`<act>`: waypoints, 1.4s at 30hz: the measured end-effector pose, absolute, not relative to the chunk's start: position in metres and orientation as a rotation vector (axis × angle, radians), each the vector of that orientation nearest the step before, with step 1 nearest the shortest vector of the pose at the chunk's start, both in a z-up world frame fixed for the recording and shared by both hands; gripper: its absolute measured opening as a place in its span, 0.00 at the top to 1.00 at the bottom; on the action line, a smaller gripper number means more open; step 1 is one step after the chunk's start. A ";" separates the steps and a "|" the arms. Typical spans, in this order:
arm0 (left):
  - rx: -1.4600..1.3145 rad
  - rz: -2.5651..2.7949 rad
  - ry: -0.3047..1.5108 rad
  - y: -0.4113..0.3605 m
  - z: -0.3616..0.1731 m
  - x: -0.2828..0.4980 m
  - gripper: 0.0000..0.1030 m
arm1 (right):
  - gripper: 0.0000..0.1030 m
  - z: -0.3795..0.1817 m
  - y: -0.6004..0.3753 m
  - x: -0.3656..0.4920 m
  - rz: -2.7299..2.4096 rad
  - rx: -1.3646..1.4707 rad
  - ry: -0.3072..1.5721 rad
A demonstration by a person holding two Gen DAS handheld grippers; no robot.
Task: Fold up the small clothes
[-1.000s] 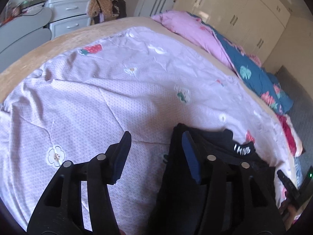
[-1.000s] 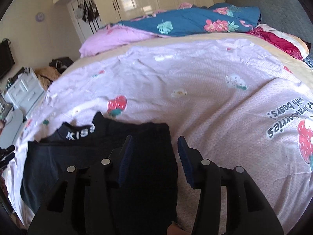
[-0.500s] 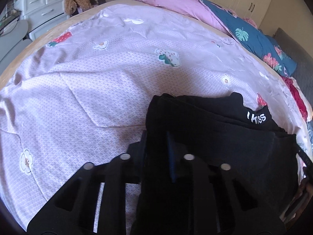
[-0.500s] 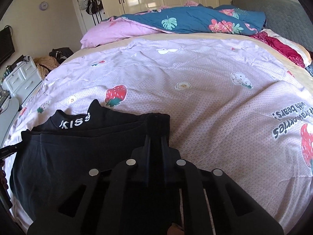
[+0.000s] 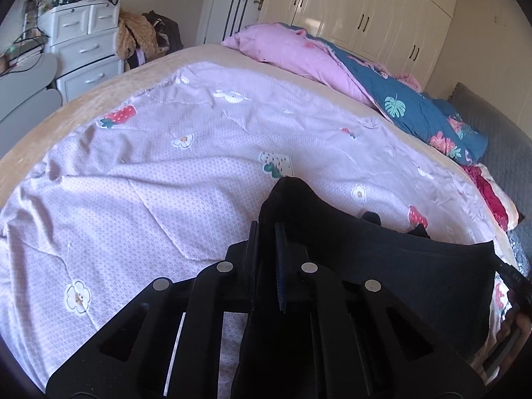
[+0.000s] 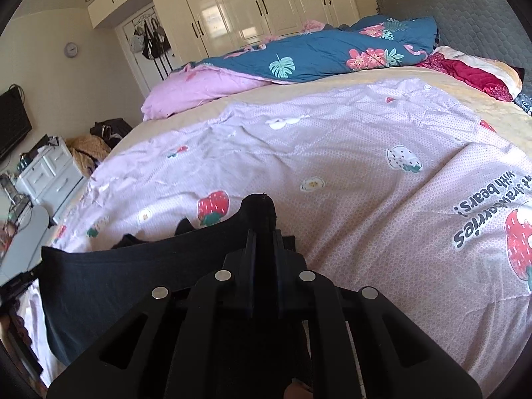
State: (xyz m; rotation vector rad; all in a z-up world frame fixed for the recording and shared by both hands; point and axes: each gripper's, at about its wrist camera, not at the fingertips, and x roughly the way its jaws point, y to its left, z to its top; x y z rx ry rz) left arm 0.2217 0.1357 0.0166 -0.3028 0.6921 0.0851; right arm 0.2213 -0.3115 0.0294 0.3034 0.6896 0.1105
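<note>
Both grippers are clamped on the black garment (image 5: pixel 382 266) right now, one at each near corner. The left gripper (image 5: pixel 266 229) pinches its corner so that a bunched peak of cloth pokes up past the fingertips; the right gripper (image 6: pixel 264 232) does the same on its side. The garment hangs stretched between them, its top edge raised off the sheet (image 5: pixel 166 183), sagging a little in the middle.

Plenty is hidden. The white lettering on the waistband is out of sight behind the lifted cloth; only small black points of fabric show beyond the taut edge. The lower part of the garment is covered by the gripper bodies. In the left view the right gripper appears only as a dark sliver at the frame's edge, and fingers below it are blurred.

Against a second ago: both sets of jaws stood apart over the garment, which lay flat on the sheet with the lettering readable. The jaws have just been closing, cloth between them, and the near edge is now up off the sheet.
</note>
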 end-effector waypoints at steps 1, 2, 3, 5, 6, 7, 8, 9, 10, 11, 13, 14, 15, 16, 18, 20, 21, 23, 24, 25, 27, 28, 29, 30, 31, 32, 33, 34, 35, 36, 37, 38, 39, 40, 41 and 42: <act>-0.310 0.082 0.693 0.136 0.016 0.225 0.97 | 0.92 0.033 -0.312 0.224 0.107 0.307 0.684; -0.311 0.082 0.694 0.136 0.015 0.228 0.97 | 0.92 0.036 -0.312 0.226 0.103 0.306 0.679; -0.310 0.086 0.696 0.136 0.014 0.231 0.97 | 0.92 0.038 -0.311 0.228 0.101 0.304 0.674; -0.313 0.091 0.699 0.136 0.011 0.238 0.97 | 0.92 0.041 -0.308 0.234 0.087 0.286 0.663; -0.309 0.094 0.700 0.136 0.010 0.242 0.97 | 0.92 0.041 -0.306 0.236 0.081 0.273 0.659; -0.305 0.098 0.702 0.136 0.009 0.244 0.97 | 0.92 0.040 -0.304 0.238 0.075 0.259 0.659; -0.304 0.098 0.706 0.137 0.008 0.246 0.97 | 0.92 0.038 -0.303 0.240 0.068 0.249 0.664; -0.309 0.095 0.712 0.137 0.006 0.248 0.97 | 0.92 0.033 -0.302 0.242 0.055 0.241 0.675; -0.314 0.093 0.718 0.138 0.004 0.251 0.97 | 0.92 0.031 -0.303 0.243 0.049 0.241 0.684; -0.316 0.089 0.724 0.138 0.002 0.253 0.97 | 0.92 0.027 -0.303 0.245 0.039 0.245 0.696; -0.309 0.088 0.737 0.138 -0.003 0.257 0.97 | 0.92 0.020 -0.306 0.247 0.027 0.254 0.706; -0.305 0.089 0.742 0.138 -0.005 0.258 0.97 | 0.92 0.017 -0.307 0.248 0.020 0.253 0.709; -0.302 0.091 0.750 0.137 -0.007 0.260 0.97 | 0.92 0.014 -0.308 0.249 0.015 0.257 0.717; -0.302 0.094 0.756 0.138 -0.009 0.261 0.97 | 0.92 0.011 -0.308 0.250 0.018 0.261 0.721; -0.300 0.097 0.768 0.137 -0.013 0.262 0.96 | 0.92 0.006 -0.308 0.252 0.012 0.253 0.730; -0.296 0.097 0.782 0.136 -0.017 0.263 0.94 | 0.92 0.000 -0.307 0.254 0.009 0.251 0.752; -0.293 0.097 0.789 0.136 -0.018 0.263 0.93 | 0.89 -0.003 -0.306 0.255 0.004 0.248 0.772; -0.293 0.110 0.790 0.137 -0.018 0.261 0.88 | 0.80 -0.006 -0.307 0.254 -0.028 0.231 0.785; -0.304 0.110 0.794 0.139 -0.018 0.260 0.83 | 0.68 -0.007 -0.308 0.253 -0.041 0.231 0.785; -0.314 0.113 0.795 0.141 -0.017 0.258 0.81 | 0.64 -0.007 -0.311 0.252 -0.047 0.239 0.789; -0.325 0.126 0.797 0.146 -0.016 0.253 0.74 | 0.63 -0.008 -0.317 0.247 -0.055 0.264 0.796; -0.327 0.134 0.794 0.148 -0.014 0.250 0.72 | 0.59 -0.007 -0.319 0.245 -0.060 0.272 0.796; -0.332 0.144 0.790 0.150 -0.012 0.246 0.66 | 0.57 -0.006 -0.322 0.241 -0.064 0.286 0.798; -0.337 0.149 0.789 0.152 -0.011 0.242 0.59 | 0.51 -0.006 -0.325 0.238 -0.061 0.299 0.803; -0.347 0.151 0.790 0.154 -0.009 0.238 0.56 | 0.45 -0.006 -0.327 0.236 -0.056 0.311 0.810; -0.355 0.151 0.792 0.155 -0.007 0.234 0.49 | 0.44 -0.006 -0.329 0.232 -0.047 0.326 0.826; -0.363 0.148 0.795 0.156 -0.006 0.230 0.45 | 0.42 -0.007 -0.330 0.229 -0.037 0.339 0.837; -0.370 0.143 0.800 0.156 -0.006 0.227 0.44 | 0.42 -0.007 -0.331 0.226 -0.030 0.346 0.842; -0.375 0.140 0.805 0.156 -0.007 0.225 0.42 | 0.42 -0.007 -0.332 0.221 -0.018 0.352 0.852; -0.382 0.138 0.812 0.156 -0.008 0.222 0.36 | 0.40 -0.006 -0.331 0.217 -0.007 0.352 0.861; -0.391 0.133 0.822 0.156 -0.010 0.220 0.33 | 0.39 -0.006 -0.330 0.214 0.003 0.350 0.867; -0.398 0.133 0.835 0.156 -0.012 0.217 0.30 | 0.38 -0.005 -0.328 0.208 0.026 0.345 0.875; -0.406 0.131 0.853 0.156 -0.014 0.214 0.30 | 0.38 -0.005 -0.326 0.203 0.048 0.335 0.879; -0.413 0.128 0.855 0.157 -0.015 0.211 0.30 | 0.37 -0.005 -0.322 0.196 0.065 0.313 0.879; -0.421 0.122 0.851 0.157 -0.015 0.207 0.28 | 0.36 -0.005 -0.319 0.191 0.071 0.289 0.883; -0.423 0.118 0.850 0.158 -0.014 0.202 0.27 | 0.35 -0.007 -0.315 0.185 0.077 0.255 0.893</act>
